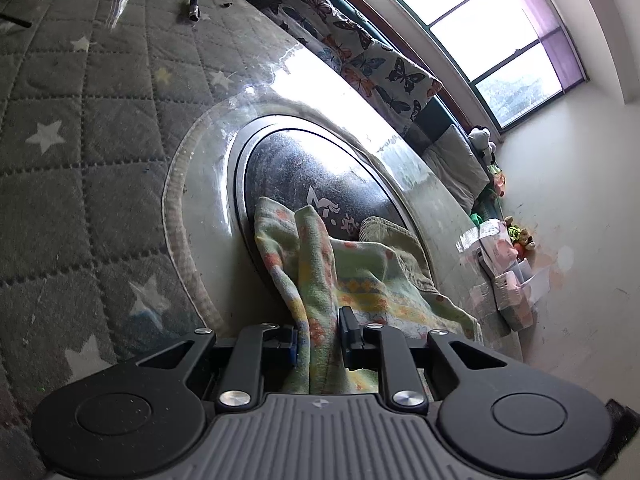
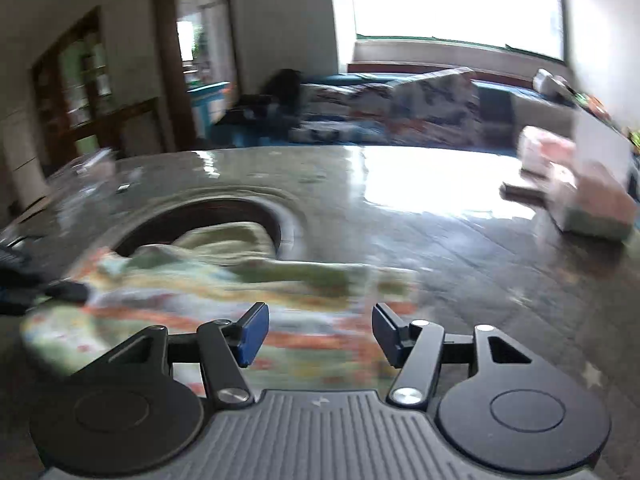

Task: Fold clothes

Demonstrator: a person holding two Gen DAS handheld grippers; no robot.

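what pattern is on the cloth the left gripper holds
Pale green terry cloth with orange and yellow blotches; clearest in the left wrist view.

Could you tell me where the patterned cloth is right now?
In the left wrist view, the patterned cloth lies low centre, partly over the round dark plate.

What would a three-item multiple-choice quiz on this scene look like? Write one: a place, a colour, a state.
1. Where does the patterned cloth partly lie?
A. on the dark round inset
B. on the windowsill
C. on the floor

2. What colour are the right gripper pads?
A. red
B. blue
C. white

3. The left gripper is:
A. wide open, empty
B. closed on the cloth
C. holding a pen

Key: 1 A, the cloth overlaps the disc; 2 B, blue pads show on both fingers; 3 B, cloth is pinched between its fingers.
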